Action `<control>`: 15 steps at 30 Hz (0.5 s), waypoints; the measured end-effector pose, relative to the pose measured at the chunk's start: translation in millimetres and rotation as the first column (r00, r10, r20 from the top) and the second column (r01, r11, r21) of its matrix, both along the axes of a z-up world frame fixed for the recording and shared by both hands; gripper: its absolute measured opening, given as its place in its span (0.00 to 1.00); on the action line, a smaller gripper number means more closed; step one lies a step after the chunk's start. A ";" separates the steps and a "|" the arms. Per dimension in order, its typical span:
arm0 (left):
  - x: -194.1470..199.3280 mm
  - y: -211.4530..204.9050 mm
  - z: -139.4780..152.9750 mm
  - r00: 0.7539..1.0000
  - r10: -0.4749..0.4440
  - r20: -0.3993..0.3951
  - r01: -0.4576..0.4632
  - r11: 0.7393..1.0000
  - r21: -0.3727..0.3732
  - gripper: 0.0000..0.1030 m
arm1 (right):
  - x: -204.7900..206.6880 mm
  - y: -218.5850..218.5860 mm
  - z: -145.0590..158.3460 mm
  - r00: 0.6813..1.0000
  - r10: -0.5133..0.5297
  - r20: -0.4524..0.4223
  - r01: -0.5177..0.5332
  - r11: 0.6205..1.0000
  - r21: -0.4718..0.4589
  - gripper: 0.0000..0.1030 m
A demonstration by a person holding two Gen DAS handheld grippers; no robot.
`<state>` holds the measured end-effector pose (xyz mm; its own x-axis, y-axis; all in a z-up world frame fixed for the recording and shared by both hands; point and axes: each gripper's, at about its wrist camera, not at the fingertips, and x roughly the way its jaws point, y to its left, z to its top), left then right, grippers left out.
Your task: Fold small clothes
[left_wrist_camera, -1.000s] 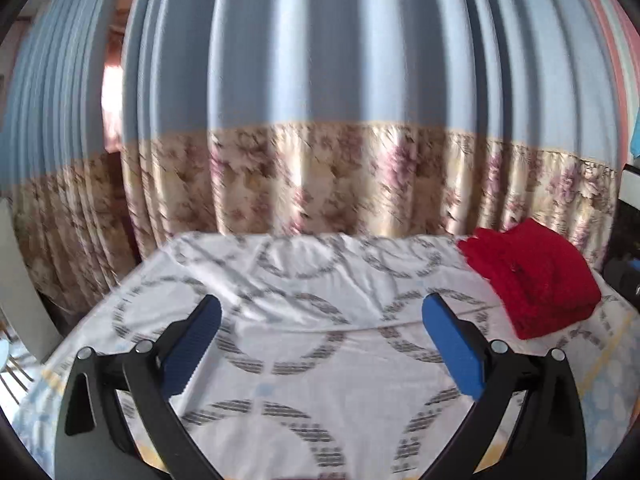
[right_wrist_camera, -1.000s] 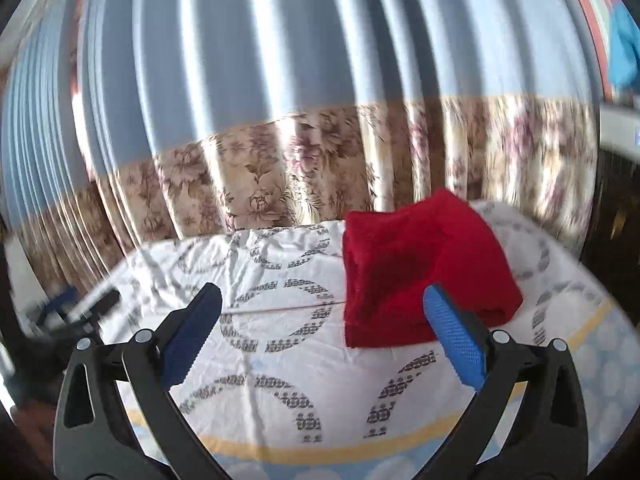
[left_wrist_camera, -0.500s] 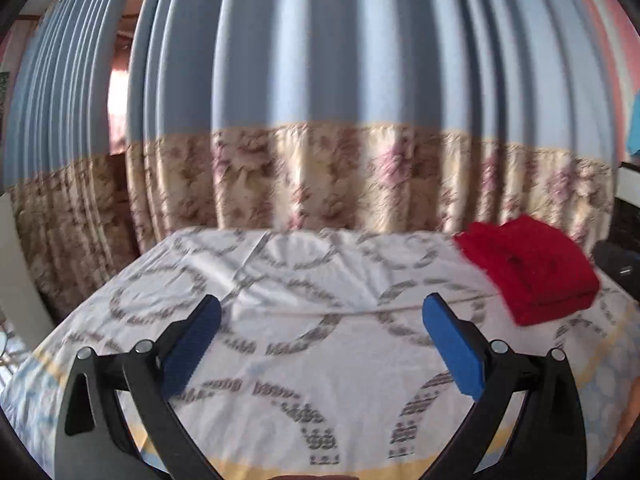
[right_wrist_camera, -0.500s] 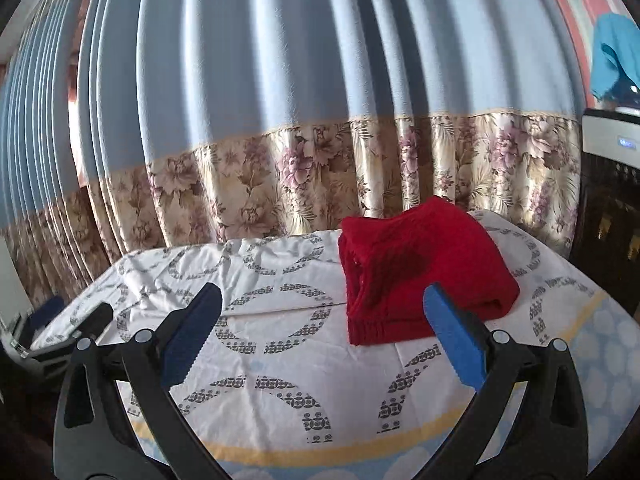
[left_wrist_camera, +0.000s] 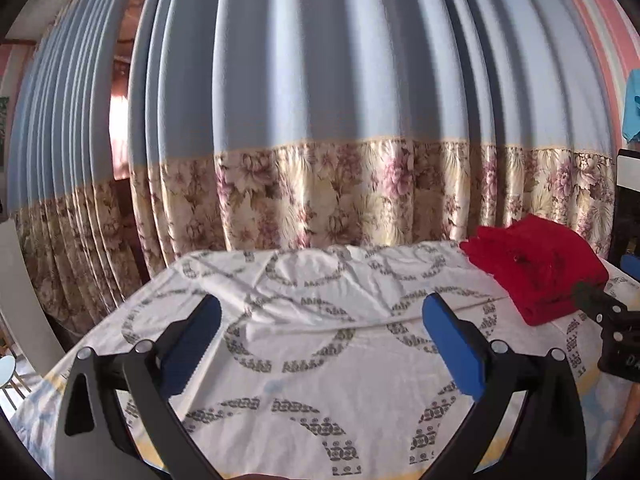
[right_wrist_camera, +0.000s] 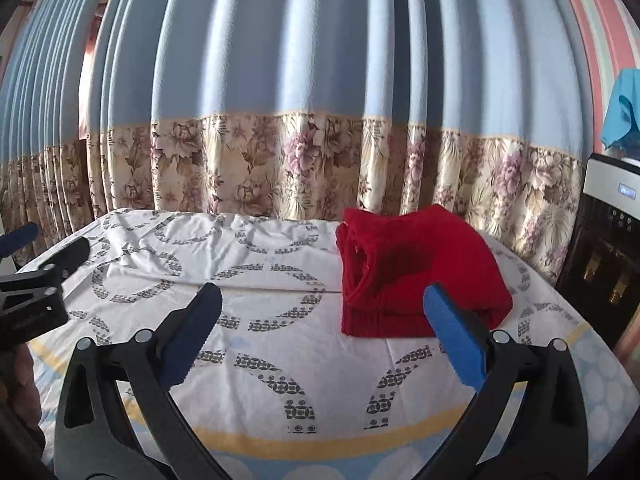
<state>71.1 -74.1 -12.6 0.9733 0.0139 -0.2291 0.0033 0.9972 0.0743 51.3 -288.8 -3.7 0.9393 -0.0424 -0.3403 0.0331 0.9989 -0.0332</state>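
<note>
A red knitted garment [right_wrist_camera: 416,272] lies folded in a thick stack on the right part of the table, also seen as the red garment [left_wrist_camera: 536,268] at the far right of the left wrist view. My right gripper [right_wrist_camera: 320,320] hovers open above the table's near edge, the stack just beyond its right finger. My left gripper [left_wrist_camera: 320,332] is open over the bare middle of the cloth, nothing between its blue pads. The right gripper [left_wrist_camera: 612,320] shows at the left view's right edge, and the left gripper [right_wrist_camera: 36,276] at the right view's left edge.
A white tablecloth [right_wrist_camera: 260,280] with grey ring patterns and a yellow border covers the table [left_wrist_camera: 320,360]. Blue curtains with a floral band [left_wrist_camera: 340,184] hang close behind it. A dark appliance [right_wrist_camera: 604,256] stands at the right, with a blue cloth [right_wrist_camera: 620,112] above.
Both views have drawn back and steadied. The right gripper, formerly close over the red stack, now sits nearer the table's front edge. Both stay open.
</note>
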 end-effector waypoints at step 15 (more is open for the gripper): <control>-5.1 -1.6 -0.1 0.999 0.007 0.034 -0.008 1.000 0.013 0.98 | 5.2 -7.3 -0.1 1.000 -0.006 -0.018 0.006 1.000 0.023 0.97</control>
